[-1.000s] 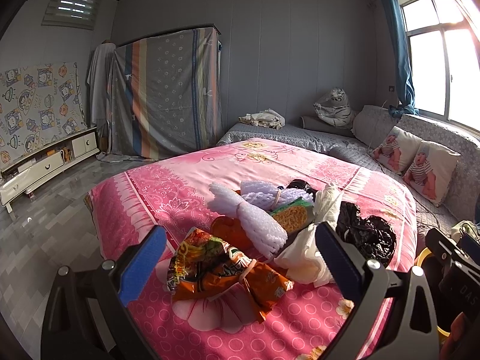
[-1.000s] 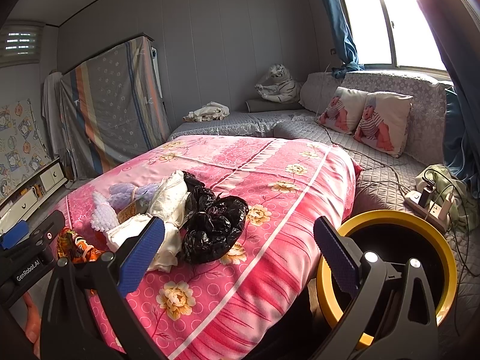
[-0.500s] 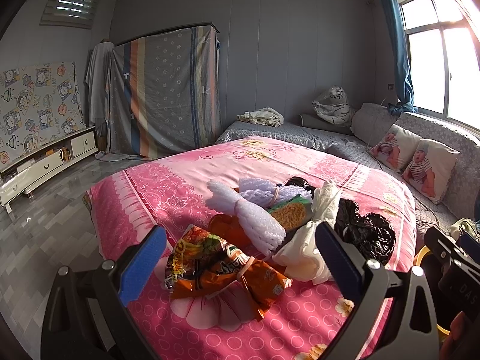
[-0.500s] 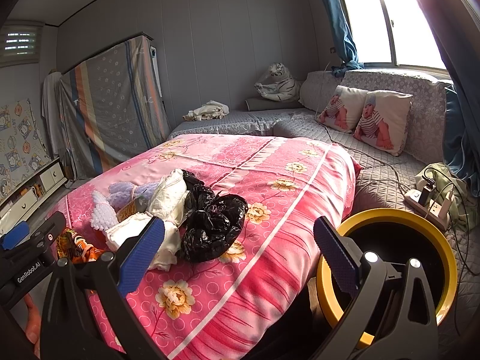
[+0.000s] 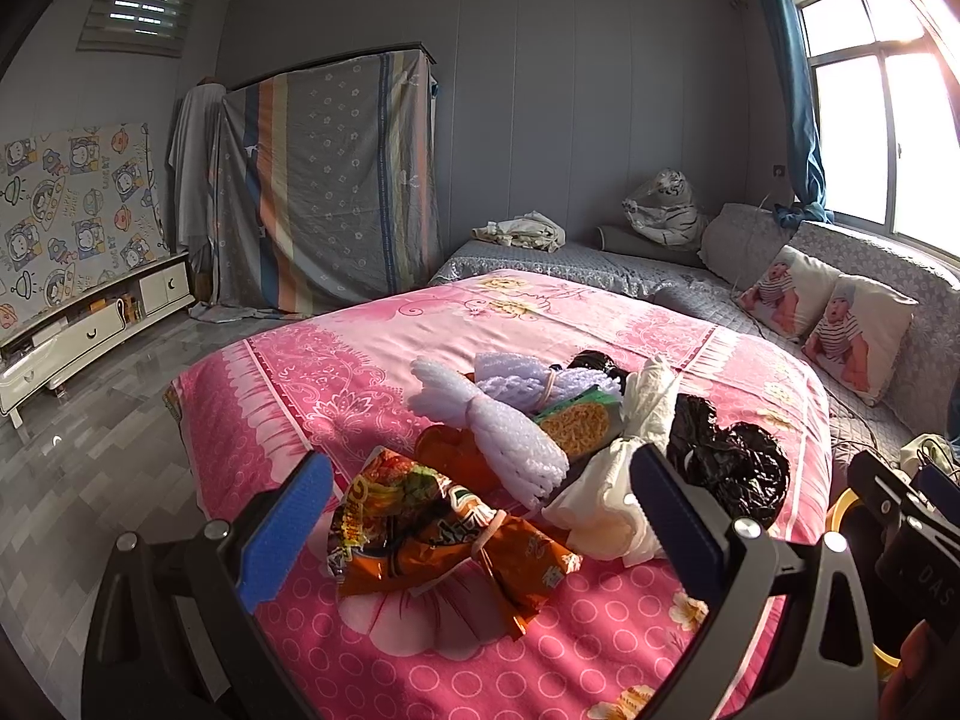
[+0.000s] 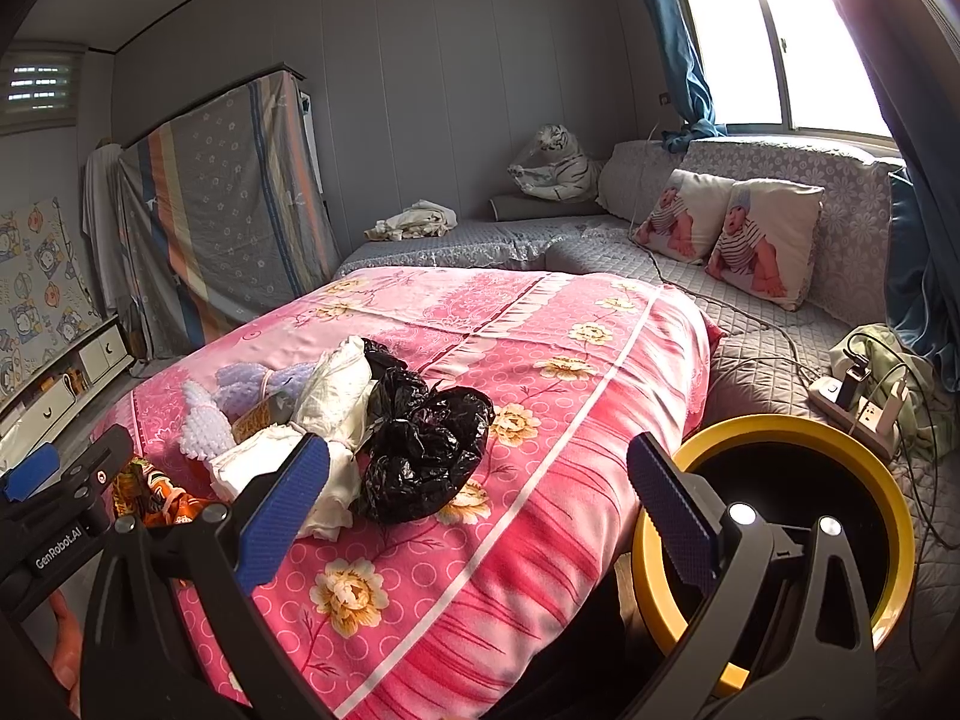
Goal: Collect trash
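**Two wrist views over one bed**

Our left wrist camera looks forward between its own blue-padded fingers (image 5: 282, 531), low and close over the near corner of the pink bedspread (image 5: 372, 360), facing the far grey wall; our right wrist camera sits further right, beside the bed's edge, angled leftward across the bedspread (image 6: 540, 324), with the yellow-rimmed bin (image 6: 900, 516) close under it; both views share the trash pile, the black plastic bag (image 5: 729, 462) (image 6: 420, 450), the baby-print pillows and the window; each catches the other gripper at its frame edge.
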A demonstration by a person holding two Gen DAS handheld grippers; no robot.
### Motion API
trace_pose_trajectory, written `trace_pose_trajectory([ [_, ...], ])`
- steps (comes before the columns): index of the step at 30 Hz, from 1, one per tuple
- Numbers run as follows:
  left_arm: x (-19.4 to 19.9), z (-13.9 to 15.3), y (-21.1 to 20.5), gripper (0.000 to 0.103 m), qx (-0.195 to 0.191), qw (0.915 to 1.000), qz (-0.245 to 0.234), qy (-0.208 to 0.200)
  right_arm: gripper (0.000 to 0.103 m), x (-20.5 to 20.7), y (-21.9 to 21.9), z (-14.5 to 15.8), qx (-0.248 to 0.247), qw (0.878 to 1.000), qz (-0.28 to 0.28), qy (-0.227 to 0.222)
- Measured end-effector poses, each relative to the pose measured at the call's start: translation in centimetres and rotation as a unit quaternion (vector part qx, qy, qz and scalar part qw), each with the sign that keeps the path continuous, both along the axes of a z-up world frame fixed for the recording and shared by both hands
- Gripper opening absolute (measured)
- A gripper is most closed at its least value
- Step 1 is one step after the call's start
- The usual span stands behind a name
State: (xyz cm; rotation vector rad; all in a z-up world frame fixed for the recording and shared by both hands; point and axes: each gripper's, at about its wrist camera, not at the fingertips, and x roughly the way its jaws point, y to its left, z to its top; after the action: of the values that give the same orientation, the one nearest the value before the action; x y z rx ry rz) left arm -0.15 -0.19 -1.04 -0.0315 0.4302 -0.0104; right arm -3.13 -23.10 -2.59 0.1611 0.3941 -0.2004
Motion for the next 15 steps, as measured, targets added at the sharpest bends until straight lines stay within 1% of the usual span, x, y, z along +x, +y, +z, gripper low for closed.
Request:
trace_pose_trajectory([
  [15,0.15,0.16,-0.06,0.096,0.001,1.0,-0.006,0.004,0.095,0.05,-0.01,0.36,0.001,1.0,0.0,0.0],
])
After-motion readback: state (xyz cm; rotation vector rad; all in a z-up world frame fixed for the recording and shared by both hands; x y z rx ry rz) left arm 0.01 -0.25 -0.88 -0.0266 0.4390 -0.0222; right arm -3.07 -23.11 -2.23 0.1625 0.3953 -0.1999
